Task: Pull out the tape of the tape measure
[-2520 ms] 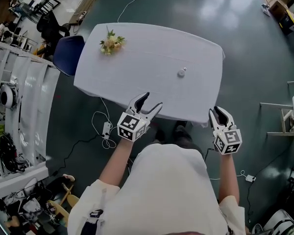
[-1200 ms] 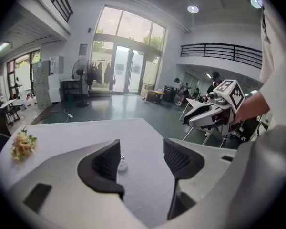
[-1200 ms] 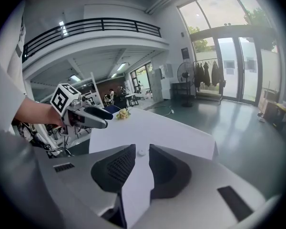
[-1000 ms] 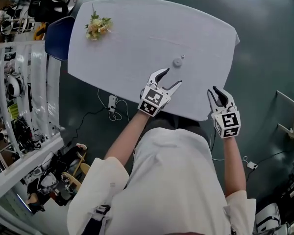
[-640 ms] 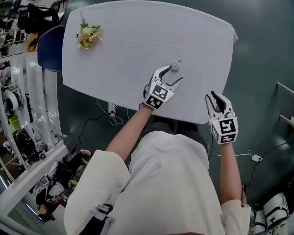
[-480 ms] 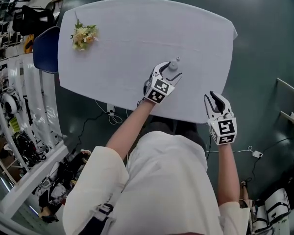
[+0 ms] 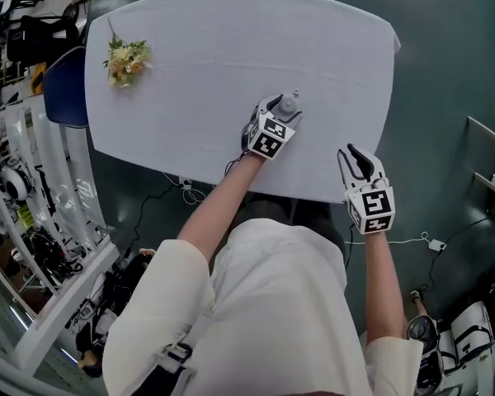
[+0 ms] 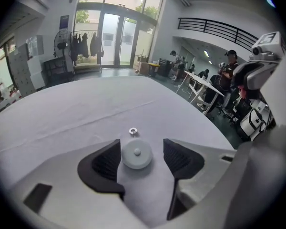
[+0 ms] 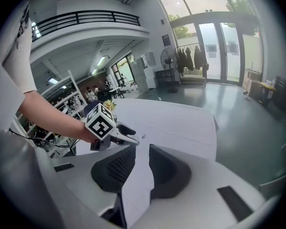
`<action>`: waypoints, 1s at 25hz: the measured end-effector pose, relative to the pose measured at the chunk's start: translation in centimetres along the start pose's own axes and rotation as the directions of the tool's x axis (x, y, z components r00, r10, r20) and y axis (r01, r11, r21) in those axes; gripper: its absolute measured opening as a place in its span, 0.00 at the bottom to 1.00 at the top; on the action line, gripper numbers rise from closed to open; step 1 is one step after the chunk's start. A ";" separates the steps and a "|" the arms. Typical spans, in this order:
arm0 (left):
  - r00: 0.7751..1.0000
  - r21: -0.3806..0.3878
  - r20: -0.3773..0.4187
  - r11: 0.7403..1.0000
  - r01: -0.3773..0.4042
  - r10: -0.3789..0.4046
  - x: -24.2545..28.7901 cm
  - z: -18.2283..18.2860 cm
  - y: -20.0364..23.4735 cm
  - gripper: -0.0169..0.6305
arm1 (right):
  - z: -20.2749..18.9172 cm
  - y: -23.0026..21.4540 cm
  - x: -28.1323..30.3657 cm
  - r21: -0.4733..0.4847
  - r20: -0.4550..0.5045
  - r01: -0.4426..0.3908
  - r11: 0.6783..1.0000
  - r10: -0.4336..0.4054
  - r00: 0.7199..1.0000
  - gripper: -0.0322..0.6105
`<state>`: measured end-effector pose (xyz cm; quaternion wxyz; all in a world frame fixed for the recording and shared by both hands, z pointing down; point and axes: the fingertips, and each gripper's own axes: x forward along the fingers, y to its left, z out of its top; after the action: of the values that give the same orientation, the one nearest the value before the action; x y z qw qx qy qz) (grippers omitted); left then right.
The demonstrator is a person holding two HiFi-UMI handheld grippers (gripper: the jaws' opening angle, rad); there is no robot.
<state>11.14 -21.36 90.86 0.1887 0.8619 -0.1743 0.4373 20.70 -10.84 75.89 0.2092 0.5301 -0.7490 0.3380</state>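
Straddling one tape measure (image 8: 137, 155), one tool (image 7: 285, 108)

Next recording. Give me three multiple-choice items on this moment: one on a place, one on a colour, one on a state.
1. Where is the tape measure?
A) between the left gripper's jaws
B) in a box
C) in a drawer

2. What colour is the chair?
A) red
B) blue
C) yellow

3. The right gripper's jaws are
A) shut on the tape measure
B) fully shut, empty
C) apart, empty

Answers: 1 A, a pad stands on either side of it; 2 B, its blue seat shows at the table's corner; 3 C, only table shows through the gap.
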 end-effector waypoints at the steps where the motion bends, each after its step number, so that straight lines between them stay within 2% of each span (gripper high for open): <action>1: 1.000 -0.007 -0.005 1.000 0.001 -0.001 0.3 -0.2 0.1 0.46 | -0.1 0.0 0.3 0.008 -0.002 -0.002 1.000 0.002 1.000 0.22; 3: 1.000 -0.002 -0.020 1.000 -0.016 0.016 0.7 -0.6 0.3 0.45 | -0.2 0.1 0.7 0.025 -0.003 -0.005 1.000 0.005 1.000 0.21; 5: 0.998 0.003 -0.034 0.999 -0.043 0.043 1.0 -0.9 0.8 0.36 | -0.3 0.3 1.0 0.034 -0.004 -0.008 0.999 0.008 1.000 0.21; 6: 0.998 0.002 -0.039 0.999 -0.048 0.048 1.1 -0.9 0.9 0.36 | -0.2 0.4 1.1 0.034 -0.003 -0.009 0.999 0.009 1.000 0.21; 12: 0.999 0.049 -0.033 0.999 0.003 -0.002 -0.2 0.1 0.1 0.36 | 0.7 0.9 0.6 0.004 0.004 -0.015 1.000 0.015 1.000 0.21; 19: 0.998 0.100 0.011 0.994 0.053 -0.054 -5.2 2.7 -1.6 0.36 | 2.7 2.6 -0.9 -0.110 0.016 -0.028 0.994 0.030 0.999 0.21; 25: 0.991 0.185 0.058 0.977 0.105 -0.118 -11.4 5.5 -3.8 0.36 | 5.9 4.8 -2.7 -0.207 0.049 -0.041 0.978 0.052 0.997 0.21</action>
<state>10.33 -19.15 77.88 0.1273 0.8983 -0.0914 0.4104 17.45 -12.38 68.73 0.2346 0.4970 -0.7974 0.2490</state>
